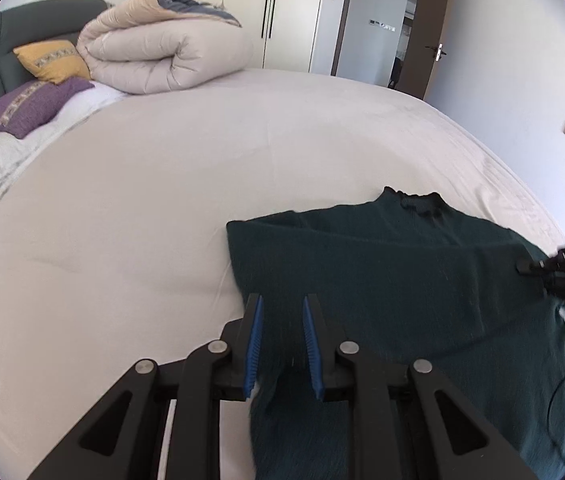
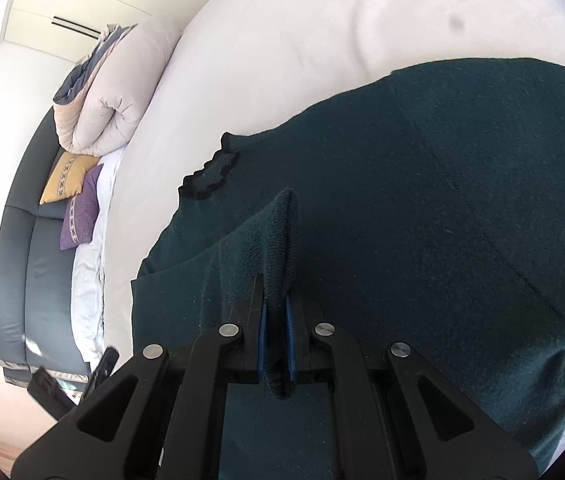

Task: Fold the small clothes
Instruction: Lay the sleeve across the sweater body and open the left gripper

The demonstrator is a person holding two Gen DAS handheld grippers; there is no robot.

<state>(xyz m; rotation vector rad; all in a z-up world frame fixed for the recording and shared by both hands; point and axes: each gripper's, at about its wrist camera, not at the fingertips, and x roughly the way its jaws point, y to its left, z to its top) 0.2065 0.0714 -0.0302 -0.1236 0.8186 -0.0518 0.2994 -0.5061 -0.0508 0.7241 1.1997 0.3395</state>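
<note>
Your right gripper (image 2: 277,308) clamps a sleeve cuff (image 2: 282,232), lifted to carry it across the sweater (image 1: 382,264) lying flat on the bed (image 1: 142,200) — your left gripper (image 1: 281,304) hovers above, jaws apart, holding nothing — ready to pin the fold

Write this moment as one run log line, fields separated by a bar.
stage: folding | left gripper: open over sweater | right gripper: shut on sweater cuff | surface: bed
</note>
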